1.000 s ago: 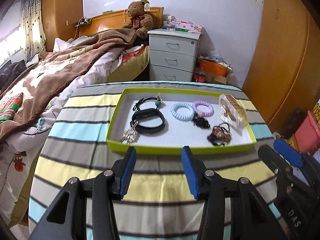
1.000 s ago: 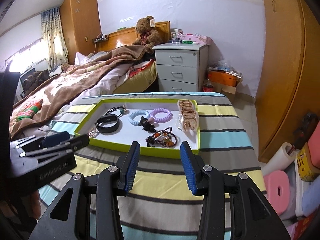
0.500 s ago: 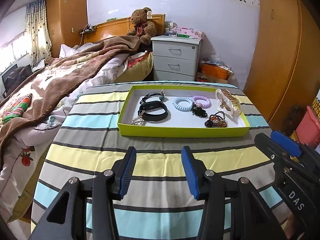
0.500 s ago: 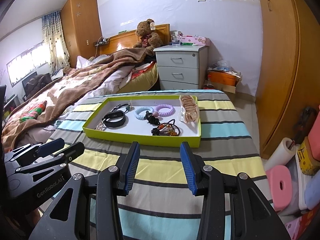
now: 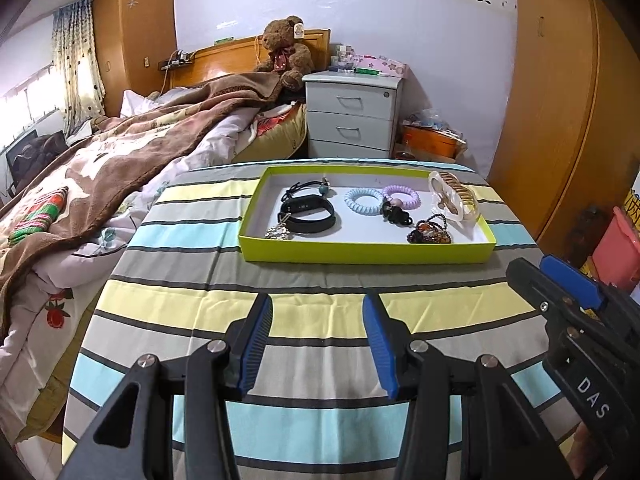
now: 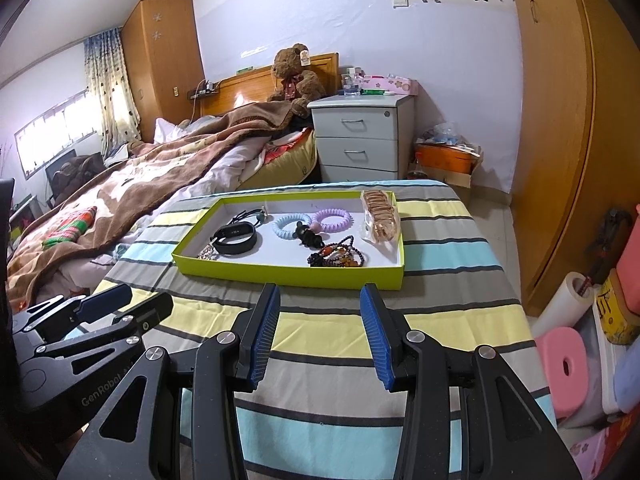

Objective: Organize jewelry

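Note:
A lime-green tray [image 5: 360, 254] [image 6: 288, 276] sits on the striped table. Inside lie a black wristband [image 5: 308, 216] [image 6: 235, 238], a blue coil hair tie [image 5: 364, 201] [image 6: 290, 224], a purple coil hair tie [image 5: 401, 196] [image 6: 333, 218], a black clip [image 5: 394, 216], a dark bead bracelet [image 5: 430, 232] [image 6: 338, 257], a silvery trinket [image 5: 279, 233] and a gold claw clip [image 5: 454, 200] [image 6: 380, 216]. My left gripper [image 5: 318, 320] hovers open over the table, well short of the tray. My right gripper [image 6: 319, 308] is open too, just before the tray's near wall. Nothing lies between either pair of fingers.
The round table wears a striped cloth [image 5: 312, 308]. A bed with a brown blanket [image 5: 120, 160] lies left, a white nightstand [image 5: 352, 116] behind, a wooden wardrobe [image 5: 560, 120] right. Pink stool [image 6: 564, 364] and bins crowd the floor at right.
Both grippers have drawn back from the tray, which now looks smaller and farther in each view. Their jaws keep the same width and remain empty.

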`<state>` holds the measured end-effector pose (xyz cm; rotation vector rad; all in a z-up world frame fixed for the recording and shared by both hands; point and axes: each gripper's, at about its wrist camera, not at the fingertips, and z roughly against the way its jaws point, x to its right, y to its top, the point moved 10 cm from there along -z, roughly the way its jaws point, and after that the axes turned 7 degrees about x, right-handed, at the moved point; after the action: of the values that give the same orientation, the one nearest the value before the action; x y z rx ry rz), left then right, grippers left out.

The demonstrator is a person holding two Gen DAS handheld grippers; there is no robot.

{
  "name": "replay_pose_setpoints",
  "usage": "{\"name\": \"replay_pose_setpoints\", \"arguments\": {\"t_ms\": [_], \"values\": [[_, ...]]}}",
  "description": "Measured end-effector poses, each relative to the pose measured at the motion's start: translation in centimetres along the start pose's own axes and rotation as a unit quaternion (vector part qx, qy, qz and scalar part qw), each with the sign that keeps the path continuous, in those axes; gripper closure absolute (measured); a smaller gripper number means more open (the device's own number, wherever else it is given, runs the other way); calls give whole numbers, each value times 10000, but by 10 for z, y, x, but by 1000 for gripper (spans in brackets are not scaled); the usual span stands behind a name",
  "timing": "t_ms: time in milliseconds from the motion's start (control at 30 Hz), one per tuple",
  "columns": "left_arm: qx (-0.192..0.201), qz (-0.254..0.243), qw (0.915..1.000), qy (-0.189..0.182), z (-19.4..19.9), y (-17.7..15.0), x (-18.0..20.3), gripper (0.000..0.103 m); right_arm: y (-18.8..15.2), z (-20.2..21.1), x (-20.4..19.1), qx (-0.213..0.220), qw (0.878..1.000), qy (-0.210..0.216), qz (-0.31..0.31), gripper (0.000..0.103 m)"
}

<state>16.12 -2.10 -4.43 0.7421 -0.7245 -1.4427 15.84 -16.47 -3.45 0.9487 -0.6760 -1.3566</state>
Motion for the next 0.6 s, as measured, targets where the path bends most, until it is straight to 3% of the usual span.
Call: {"name": "replay_pose_setpoints", "arguments": {"t_ms": [600], "values": [[-80, 94, 9999, -47, 3, -7, -1, 54, 3, 5, -3, 30, 10000, 12, 52, 60]]}}
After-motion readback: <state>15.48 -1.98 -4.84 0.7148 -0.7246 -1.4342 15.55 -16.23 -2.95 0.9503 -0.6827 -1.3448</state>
